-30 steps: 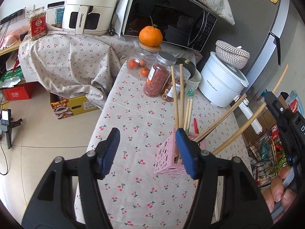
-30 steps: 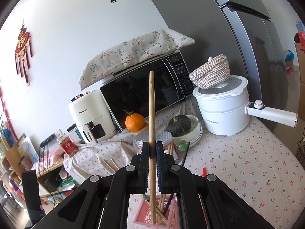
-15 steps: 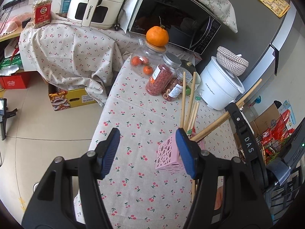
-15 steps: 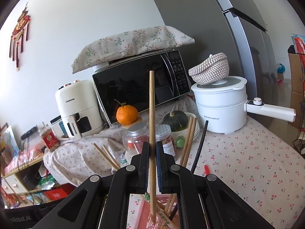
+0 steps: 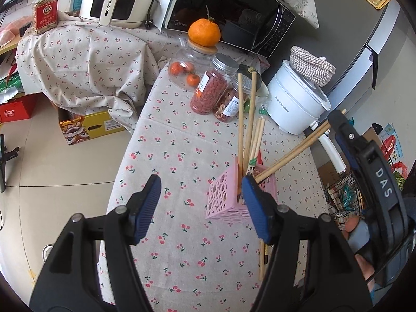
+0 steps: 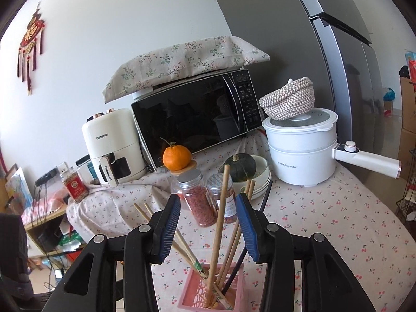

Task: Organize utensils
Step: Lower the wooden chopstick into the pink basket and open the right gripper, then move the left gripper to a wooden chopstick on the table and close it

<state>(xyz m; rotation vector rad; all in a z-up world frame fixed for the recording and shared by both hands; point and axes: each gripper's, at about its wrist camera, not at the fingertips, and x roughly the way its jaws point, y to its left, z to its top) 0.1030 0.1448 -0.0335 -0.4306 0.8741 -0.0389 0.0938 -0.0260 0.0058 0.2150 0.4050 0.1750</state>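
Observation:
A pink perforated holder point(image 6: 197, 293) stands on the cherry-print tablecloth point(image 6: 325, 228) with several wooden chopsticks point(image 6: 221, 221) and one dark one leaning in it. My right gripper point(image 6: 208, 208) hovers just above it. Its jaws are opening, and one chopstick stands free between them, touching neither pad. In the left wrist view the holder point(image 5: 223, 200) sits just beyond my left gripper's right fingertip. My left gripper point(image 5: 201, 195) is open, its jaws widening slightly, with only cloth between them. A finger point(image 5: 340, 130) of the right gripper shows above the holder's leaning chopsticks point(image 5: 293, 153).
Loose chopsticks point(image 5: 262, 257) lie on the cloth near the holder. Behind it stand two jars point(image 6: 200, 200), a squash in a bowl point(image 6: 241, 166), a white electric pot point(image 6: 301, 150), an orange point(image 6: 176, 157), a microwave point(image 6: 192, 119) and an air fryer point(image 6: 111, 150).
My right gripper opened and let go of the upright chopstick, which now leans in the pink holder. The right gripper also sank a little toward the holder.

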